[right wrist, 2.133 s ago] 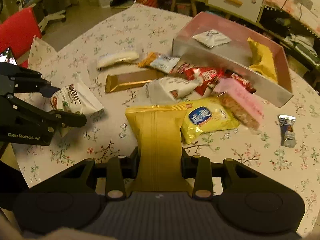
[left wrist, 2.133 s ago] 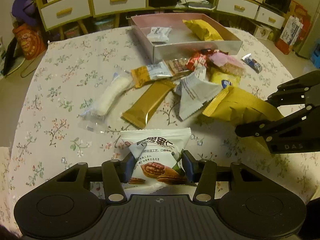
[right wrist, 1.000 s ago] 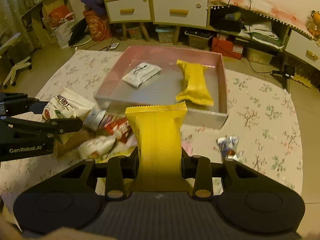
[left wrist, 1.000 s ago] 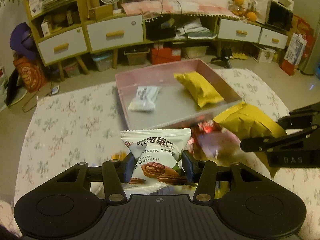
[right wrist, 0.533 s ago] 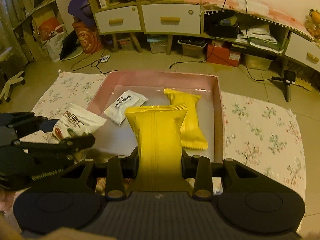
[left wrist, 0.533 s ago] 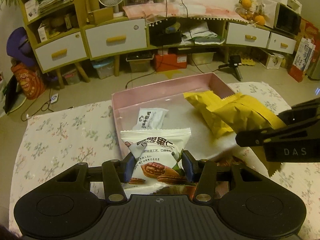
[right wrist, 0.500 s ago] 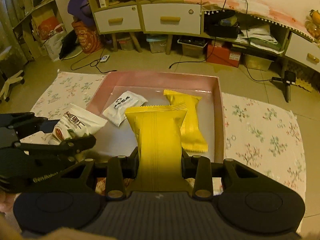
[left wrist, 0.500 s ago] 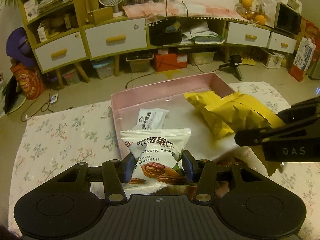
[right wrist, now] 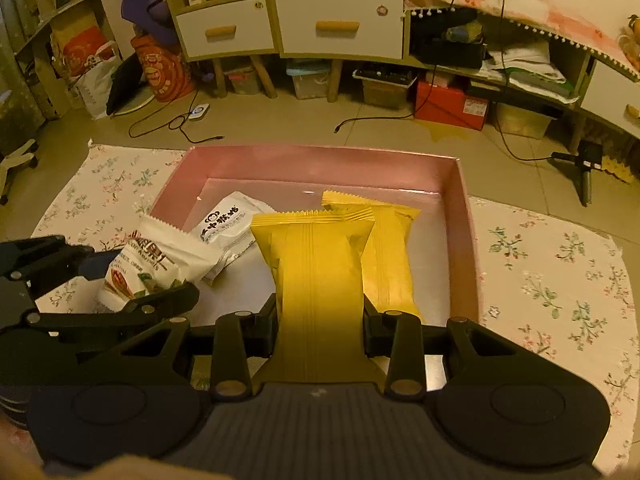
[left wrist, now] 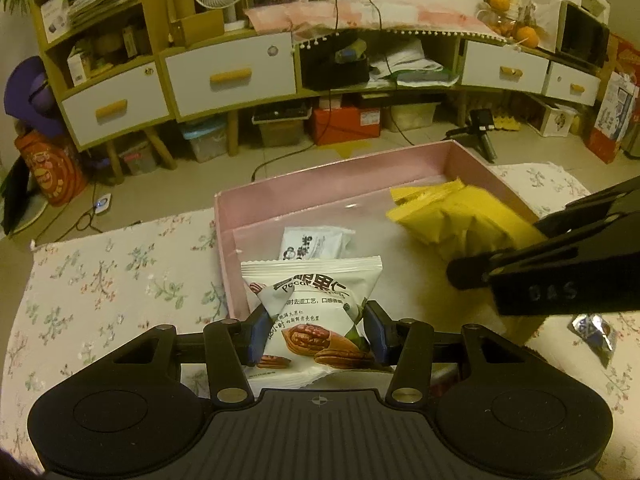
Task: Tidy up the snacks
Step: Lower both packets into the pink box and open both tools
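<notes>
Pink cardboard box [right wrist: 466, 216]: open-topped on the flowered tablecloth [right wrist: 560, 272], filling the middle of both views; a small white sachet [right wrist: 228, 228] and a flat yellow packet [right wrist: 394, 248] already lie inside.
Left gripper [left wrist: 316, 334]: clamped on a white pecan snack pouch [left wrist: 316, 304], pinched at its waist, over the box's 7 o'clock corner.
Pouch handling: light, puffy, slick film; a mid-body pinch looks safest.
Right gripper [right wrist: 320, 320]: closed on a long yellow foil packet [right wrist: 316, 272], hanging above the box floor toward 5 o'clock.
Packet handling: light, crinkly, probably crushable; hold gently across its width.
Blue wrapped candy [left wrist: 592, 330]: loose on the cloth at 3 o'clock.
</notes>
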Demonstrator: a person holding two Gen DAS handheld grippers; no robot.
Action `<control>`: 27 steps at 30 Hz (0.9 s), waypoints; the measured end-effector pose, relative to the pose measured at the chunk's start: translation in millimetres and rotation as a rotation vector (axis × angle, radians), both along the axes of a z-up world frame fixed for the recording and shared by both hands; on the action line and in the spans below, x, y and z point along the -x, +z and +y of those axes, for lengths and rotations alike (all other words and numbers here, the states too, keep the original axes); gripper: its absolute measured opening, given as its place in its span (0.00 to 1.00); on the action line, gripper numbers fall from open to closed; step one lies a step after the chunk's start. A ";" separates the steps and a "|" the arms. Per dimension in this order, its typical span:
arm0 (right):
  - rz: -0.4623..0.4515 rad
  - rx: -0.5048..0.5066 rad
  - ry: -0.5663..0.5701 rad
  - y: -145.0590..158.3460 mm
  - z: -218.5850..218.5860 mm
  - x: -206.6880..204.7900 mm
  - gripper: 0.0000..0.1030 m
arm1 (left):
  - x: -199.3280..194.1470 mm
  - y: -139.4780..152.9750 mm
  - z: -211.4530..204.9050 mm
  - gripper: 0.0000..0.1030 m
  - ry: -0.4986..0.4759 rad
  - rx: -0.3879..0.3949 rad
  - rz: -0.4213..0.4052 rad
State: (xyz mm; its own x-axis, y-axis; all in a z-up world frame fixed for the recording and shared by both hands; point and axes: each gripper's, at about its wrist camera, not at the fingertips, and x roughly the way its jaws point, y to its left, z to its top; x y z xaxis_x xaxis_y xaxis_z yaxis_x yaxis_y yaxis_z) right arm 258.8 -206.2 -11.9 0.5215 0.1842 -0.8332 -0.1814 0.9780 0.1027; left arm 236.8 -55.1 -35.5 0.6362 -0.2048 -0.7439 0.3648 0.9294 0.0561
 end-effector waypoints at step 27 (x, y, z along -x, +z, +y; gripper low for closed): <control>-0.056 -0.016 -0.035 31.6 -1.5 16.9 0.60 | 20.7 18.9 2.5 0.72 -0.031 0.013 0.002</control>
